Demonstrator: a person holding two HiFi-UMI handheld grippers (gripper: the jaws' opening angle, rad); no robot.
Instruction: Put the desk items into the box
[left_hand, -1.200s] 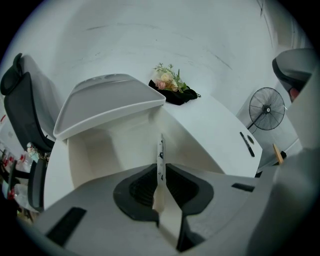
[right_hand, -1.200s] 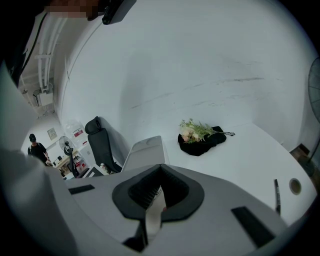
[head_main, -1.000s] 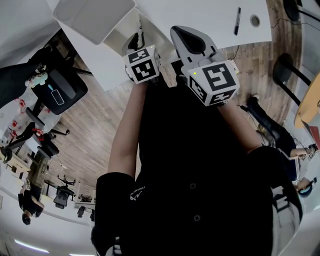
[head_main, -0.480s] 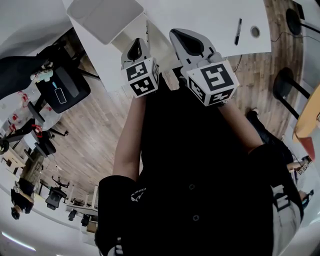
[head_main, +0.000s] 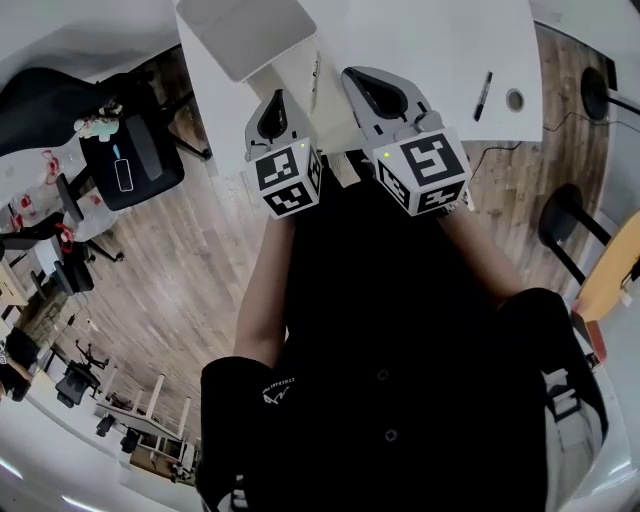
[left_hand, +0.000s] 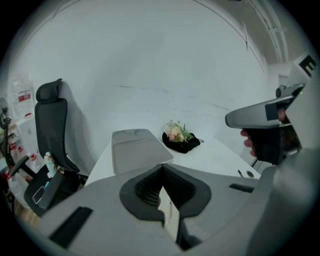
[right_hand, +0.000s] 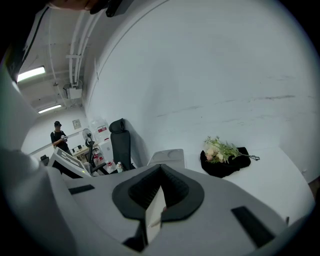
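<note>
Desk (head_main: 420, 40): white, with a wood floor (head_main: 190, 260) around it.
Box (head_main: 245, 35): on the desk, far left.
Pen (head_main: 482, 95): on the desk at the right, well apart from the box.
Flowers (left_hand: 177, 132): far on the desk, just right of the box.
Left tongs (head_main: 272, 105): I hold them at the near desk edge, pressed together, nothing in them.
Right tongs (head_main: 375, 85): beside the left ones, pressed together, nothing in them.

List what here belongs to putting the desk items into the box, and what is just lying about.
For the job:
box
pen on the desk
flowers on a black cloth, probably

Just lying about:
black office chair beside the desk
person standing far off in the room
</note>
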